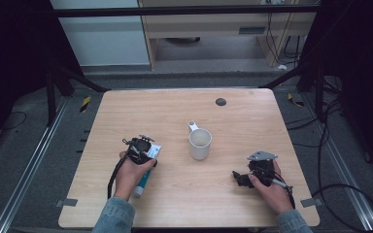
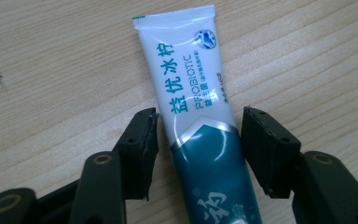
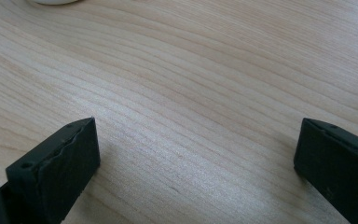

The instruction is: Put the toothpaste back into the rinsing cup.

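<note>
High view frames are showing a wooden table point(image 1: 252, 111) at which a person is being seen from above, with a gripper in each hand. The left gripper point(image 1: 143, 151) is being held over a toothpaste tube point(image 1: 142, 183), which is lying flat on the table near the front edge, on the left side. A white mug point(image 1: 200, 144) is standing upright near the middle of the table, well apart from the tube, with its handle turned to the far side. A small dark round spot point(image 1: 220, 102) is being seen on the far part of the table. In the left gripper view, the toothpaste tube point(image 2: 200, 126) is being shown lying between the two black jaws of the left gripper point(image 2: 199, 140), with the white crimped end pointing away and the teal part nearer to the camera. The jaws are standing apart on both sides of the tube; a narrow gap is being left at each side, so the tube is not being pressed. The right gripper point(image 1: 240, 178) is being held low over the table at the right side, well apart from the mug. In the right gripper view, its jaws are standing wide apart over bare wood, and nothing is being held between them.
</note>
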A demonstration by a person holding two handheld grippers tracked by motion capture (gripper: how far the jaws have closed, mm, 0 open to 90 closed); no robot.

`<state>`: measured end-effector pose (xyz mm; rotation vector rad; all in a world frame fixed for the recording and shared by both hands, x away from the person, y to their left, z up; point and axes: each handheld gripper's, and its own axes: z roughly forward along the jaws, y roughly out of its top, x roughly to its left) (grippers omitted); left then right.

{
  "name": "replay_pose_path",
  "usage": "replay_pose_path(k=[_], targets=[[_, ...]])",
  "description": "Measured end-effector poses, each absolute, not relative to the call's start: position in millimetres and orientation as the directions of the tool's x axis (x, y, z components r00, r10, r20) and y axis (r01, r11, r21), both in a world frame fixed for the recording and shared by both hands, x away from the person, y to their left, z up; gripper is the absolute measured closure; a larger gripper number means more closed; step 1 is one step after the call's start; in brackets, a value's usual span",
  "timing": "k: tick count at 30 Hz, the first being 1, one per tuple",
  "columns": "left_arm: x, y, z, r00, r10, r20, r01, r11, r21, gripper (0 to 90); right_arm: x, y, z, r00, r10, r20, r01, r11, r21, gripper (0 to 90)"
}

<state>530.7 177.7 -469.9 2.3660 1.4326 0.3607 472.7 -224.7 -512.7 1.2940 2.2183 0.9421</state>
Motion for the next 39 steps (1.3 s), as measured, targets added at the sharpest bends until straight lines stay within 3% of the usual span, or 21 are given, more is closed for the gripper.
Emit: replay_pose_path(k=[11, 21, 28, 39], targets=[[535, 177, -471, 0.453, 0.891, 0.017, 0.811, -0.420, 0.408, 48.9, 473, -225, -513, -0.489, 0.872, -0.008, 0.600, 0.343, 0.723, 0.4], [535, 174, -470, 0.499, 0.866, 0.018, 0.787, -0.462, 0.409, 59.3, 473, -225, -513, -0.489, 0.872, -0.008, 0.600, 0.343, 0.723, 0.4], [533, 173, -465, 0.522, 0.853, 0.022, 0.769, -0.481, 0.422, 73.8, 473, -225, -513, -0.489, 0.872, -0.008, 0.600, 0.343, 0.723, 0.4], [525, 174, -450, 0.535, 0.845, 0.015, 0.744, -0.480, 0.464, 77.3, 473, -225, -513, -0.489, 0.872, -0.007, 0.601, 0.342, 0.722, 0.4]])
